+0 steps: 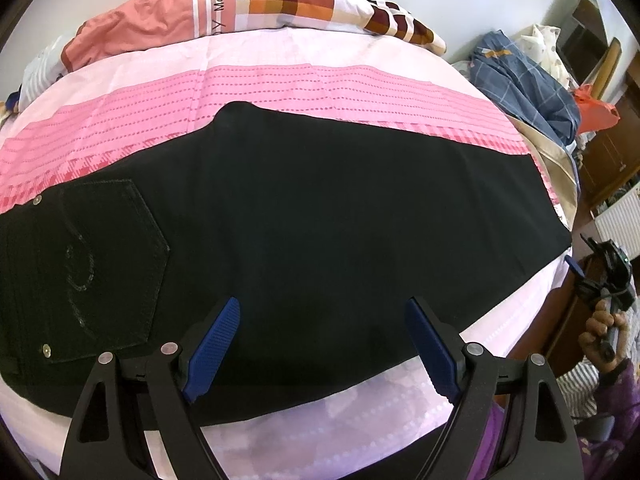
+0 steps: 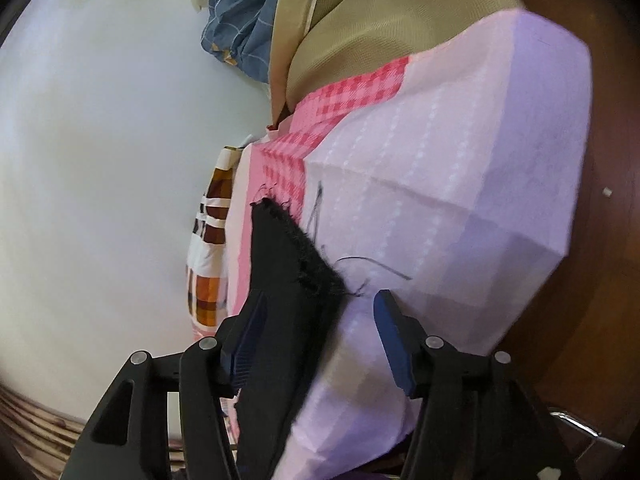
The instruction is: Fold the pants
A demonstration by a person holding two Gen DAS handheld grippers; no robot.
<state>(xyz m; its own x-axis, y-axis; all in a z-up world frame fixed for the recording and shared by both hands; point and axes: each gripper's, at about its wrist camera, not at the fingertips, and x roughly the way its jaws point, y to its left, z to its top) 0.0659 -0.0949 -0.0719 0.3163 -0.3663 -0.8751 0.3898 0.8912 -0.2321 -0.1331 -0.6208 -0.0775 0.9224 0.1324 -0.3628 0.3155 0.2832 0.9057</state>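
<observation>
Black pants (image 1: 300, 208) lie flat across the pink bed, folded lengthwise, with the waist and a back pocket (image 1: 108, 264) at the left and the leg ends at the right. My left gripper (image 1: 322, 312) is open and empty above the pants' near edge. My right gripper (image 2: 320, 304) is open, its jaws on either side of the frayed black hem (image 2: 296, 256) at the bed's corner. It also shows in the left wrist view (image 1: 576, 268), held in a hand at the far right.
The bed sheet (image 1: 280, 80) is pink and pale lilac. A checked pillow (image 1: 288, 0) lies at the far side. A blue plaid cloth (image 1: 528, 88) is heaped at the right. Wooden furniture (image 1: 612, 152) stands beyond the bed's right edge.
</observation>
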